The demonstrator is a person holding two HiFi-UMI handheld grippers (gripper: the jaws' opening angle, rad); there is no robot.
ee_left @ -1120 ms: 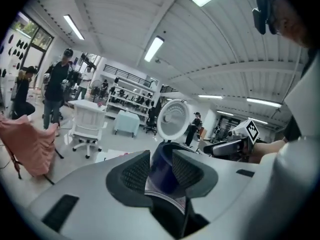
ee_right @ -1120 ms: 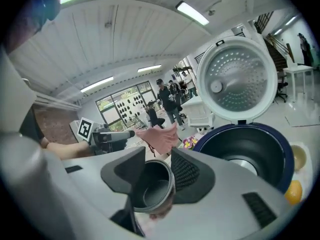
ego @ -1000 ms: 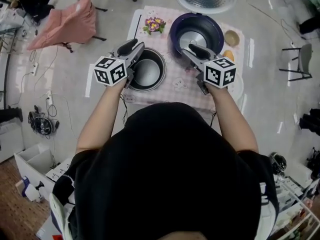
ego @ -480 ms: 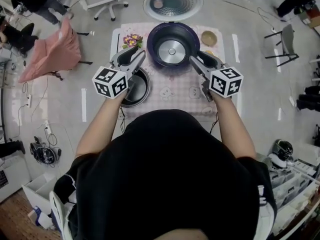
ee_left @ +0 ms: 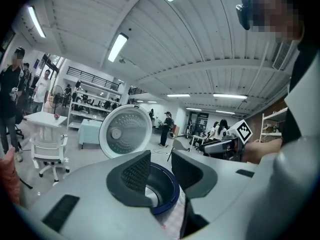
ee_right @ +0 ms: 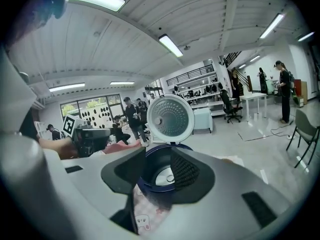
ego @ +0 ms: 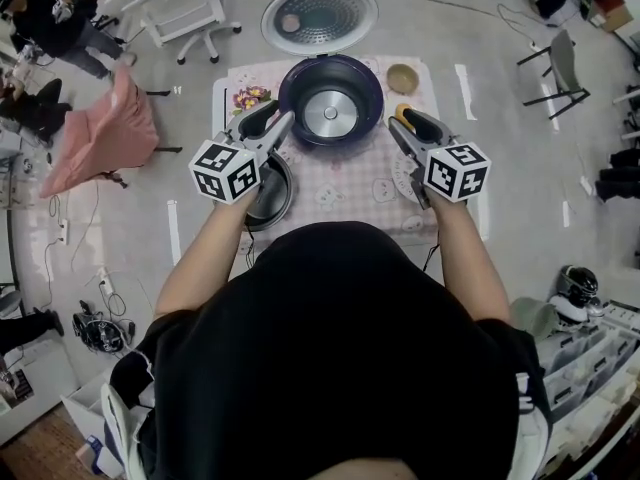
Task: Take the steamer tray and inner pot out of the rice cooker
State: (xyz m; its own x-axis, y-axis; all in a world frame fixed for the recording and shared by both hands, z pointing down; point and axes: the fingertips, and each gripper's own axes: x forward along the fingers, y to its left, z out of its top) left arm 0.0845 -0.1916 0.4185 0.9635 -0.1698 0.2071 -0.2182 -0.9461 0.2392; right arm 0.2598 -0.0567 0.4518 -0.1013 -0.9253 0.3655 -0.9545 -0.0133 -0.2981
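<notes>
Left gripper (ego: 271, 121), right gripper (ego: 399, 121) now beside round navy rice cooker (ego: 297, 80), ribbed jaws apart.

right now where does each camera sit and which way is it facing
Head view: on the person's head, facing steeply down at the rice cooker; arms, left gripper, right gripper show.
Left gripper view: on that gripper, along its open jaws toward the cooker.
Right gripper view: same, from the cooker's other side.
Shared: the raised lid.

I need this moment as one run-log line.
rice cooker: lid open, empty | inner pot: on table, left of cooker | left tool: open, empty | right tool: open, empty
</notes>
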